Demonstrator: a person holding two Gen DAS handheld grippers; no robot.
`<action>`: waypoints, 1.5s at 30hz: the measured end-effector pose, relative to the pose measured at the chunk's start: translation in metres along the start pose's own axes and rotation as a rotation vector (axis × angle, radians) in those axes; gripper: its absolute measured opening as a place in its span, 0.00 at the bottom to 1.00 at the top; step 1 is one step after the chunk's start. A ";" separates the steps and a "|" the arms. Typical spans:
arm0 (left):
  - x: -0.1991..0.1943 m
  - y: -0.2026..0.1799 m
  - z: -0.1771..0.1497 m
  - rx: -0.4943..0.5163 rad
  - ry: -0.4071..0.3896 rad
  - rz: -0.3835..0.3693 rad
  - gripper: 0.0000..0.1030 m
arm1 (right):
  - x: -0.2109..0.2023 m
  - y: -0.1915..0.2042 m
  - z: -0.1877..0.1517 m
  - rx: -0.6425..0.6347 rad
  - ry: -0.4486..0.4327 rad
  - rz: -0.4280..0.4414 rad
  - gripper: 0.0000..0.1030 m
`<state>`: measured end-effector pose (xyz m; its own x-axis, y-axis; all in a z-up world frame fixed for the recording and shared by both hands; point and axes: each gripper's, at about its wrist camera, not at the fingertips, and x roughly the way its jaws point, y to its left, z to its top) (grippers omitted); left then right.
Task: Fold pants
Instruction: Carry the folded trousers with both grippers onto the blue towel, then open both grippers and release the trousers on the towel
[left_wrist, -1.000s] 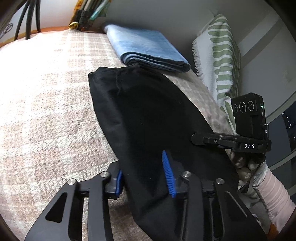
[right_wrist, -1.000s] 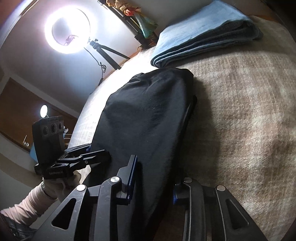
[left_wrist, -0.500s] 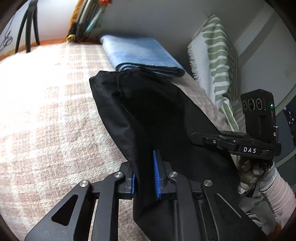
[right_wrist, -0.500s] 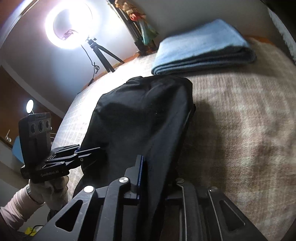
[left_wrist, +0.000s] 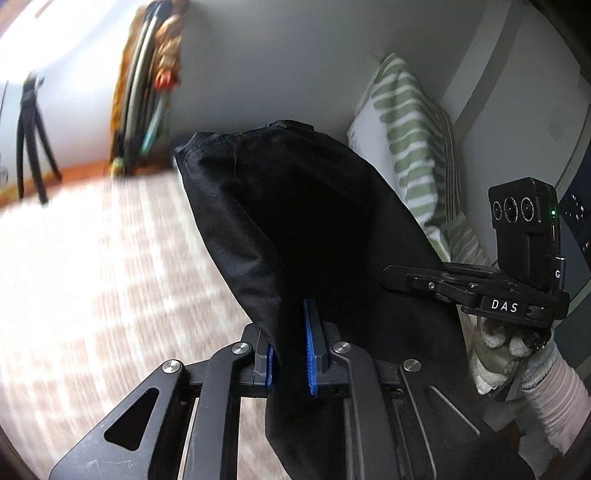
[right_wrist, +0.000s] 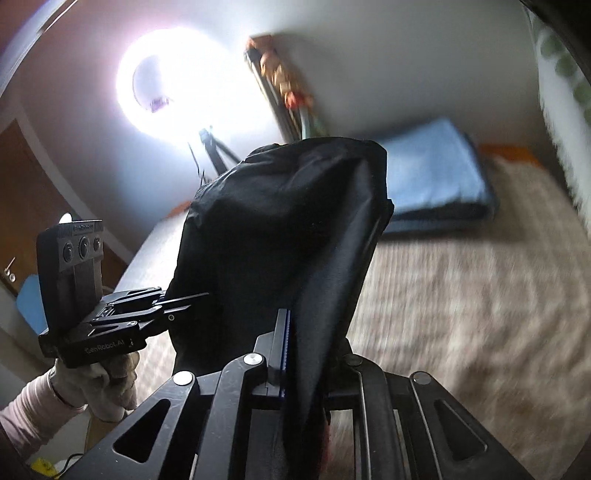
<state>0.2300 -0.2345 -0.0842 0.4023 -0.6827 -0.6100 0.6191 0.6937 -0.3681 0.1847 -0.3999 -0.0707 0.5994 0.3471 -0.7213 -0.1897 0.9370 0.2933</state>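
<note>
The black pants (left_wrist: 310, 229) hang raised above the checked bed cover, held at their near end by both grippers. My left gripper (left_wrist: 290, 349) is shut on the pants' left edge; its blue pads pinch the cloth. My right gripper (right_wrist: 303, 354) is shut on the pants (right_wrist: 280, 229) at their right edge. Each gripper shows in the other's view: the right one (left_wrist: 391, 275) at the right, the left one (right_wrist: 199, 297) at the left. The far end of the pants curls up and over.
The beige checked bed cover (left_wrist: 92, 280) lies below. A folded blue garment (right_wrist: 432, 181) lies at the far end of the bed. A green-and-white striped pillow (left_wrist: 413, 147) leans at the right. A ring light (right_wrist: 162, 81) on a tripod (left_wrist: 31, 122) stands beyond the bed.
Both grippers closed on the near end of the pants and lifted it up off the bed; the cloth now hangs raised and the views tilt upward.
</note>
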 end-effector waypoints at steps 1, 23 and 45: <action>0.000 -0.001 0.009 0.013 -0.011 0.004 0.11 | -0.002 -0.001 0.012 -0.006 -0.018 -0.005 0.10; 0.161 0.062 0.164 0.037 -0.048 0.107 0.11 | 0.099 -0.114 0.173 -0.020 -0.070 -0.163 0.10; 0.127 0.069 0.149 0.011 -0.042 0.247 0.62 | 0.066 -0.095 0.145 -0.060 -0.086 -0.451 0.78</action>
<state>0.4243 -0.3075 -0.0818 0.5697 -0.5022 -0.6506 0.5058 0.8382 -0.2040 0.3549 -0.4720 -0.0551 0.6941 -0.0977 -0.7132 0.0618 0.9952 -0.0762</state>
